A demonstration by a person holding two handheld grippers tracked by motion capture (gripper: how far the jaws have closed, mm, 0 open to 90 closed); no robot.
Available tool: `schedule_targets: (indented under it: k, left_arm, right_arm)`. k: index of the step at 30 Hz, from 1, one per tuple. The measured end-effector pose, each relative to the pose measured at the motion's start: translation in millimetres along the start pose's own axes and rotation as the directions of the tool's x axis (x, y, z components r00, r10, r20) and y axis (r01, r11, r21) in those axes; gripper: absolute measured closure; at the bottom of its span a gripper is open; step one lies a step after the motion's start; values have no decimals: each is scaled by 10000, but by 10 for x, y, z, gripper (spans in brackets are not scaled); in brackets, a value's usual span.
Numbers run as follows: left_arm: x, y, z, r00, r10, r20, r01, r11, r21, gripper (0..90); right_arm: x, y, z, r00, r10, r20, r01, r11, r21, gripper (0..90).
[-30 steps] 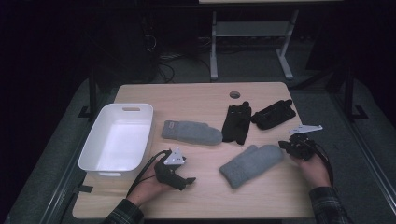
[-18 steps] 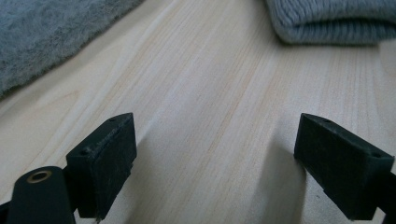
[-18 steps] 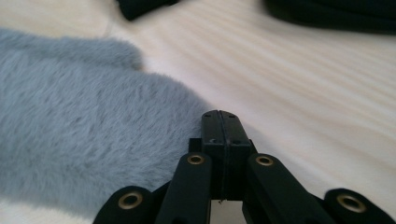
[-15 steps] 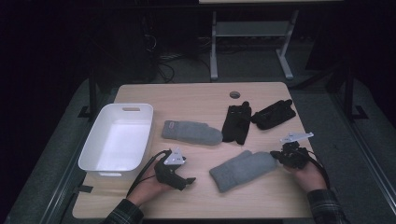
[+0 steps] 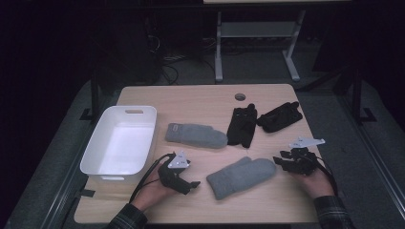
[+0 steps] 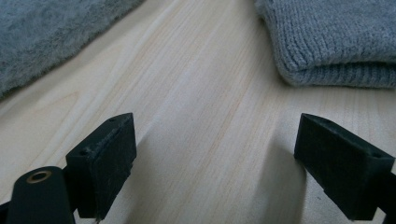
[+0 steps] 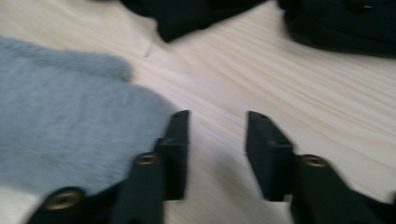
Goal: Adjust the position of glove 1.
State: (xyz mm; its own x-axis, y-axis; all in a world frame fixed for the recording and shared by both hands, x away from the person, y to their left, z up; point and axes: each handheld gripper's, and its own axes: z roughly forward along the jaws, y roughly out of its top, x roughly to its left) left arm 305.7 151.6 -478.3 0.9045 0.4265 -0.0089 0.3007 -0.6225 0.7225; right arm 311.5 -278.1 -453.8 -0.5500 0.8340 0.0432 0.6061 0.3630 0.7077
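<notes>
Near grey mitten lies flat on tabletop between both claws. Right claw spread, empty, at its fingertip end; left claw spread wide, empty, by the cuff. Advice: close low on the edge, catching both layers.

Tabletop: pale wood grain, round cable hole near the far edge.
Floor: grey carpet (darker toward the edges).
Furniture: a white metal frame with a low shelf beyond the tabletop; loose cables beside it.
Light: dim room, the surroundings nearly black.
</notes>
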Motion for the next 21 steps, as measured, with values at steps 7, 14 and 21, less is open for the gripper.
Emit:
schedule_targets:
  k: [7, 14, 21]
  left_arm:
    - [9, 42, -27, 9996, -184, -220, 192, 9991, 374, 169]
    - [13, 114, -64, 9984, -263, -501, 288, 9984, 494, 257]
    - [72, 302, -145, 9955, -531, -790, 540, 9985, 92, 548]
  right_arm:
    - [-214, -160, 91, 9978, 526, 410, -537, 9982, 260, 287]
    - [-225, -207, 143, 9983, 308, 491, -309, 9995, 22, 183]
    - [-239, -234, 164, 9982, 331, 492, -319, 9992, -243, 142]
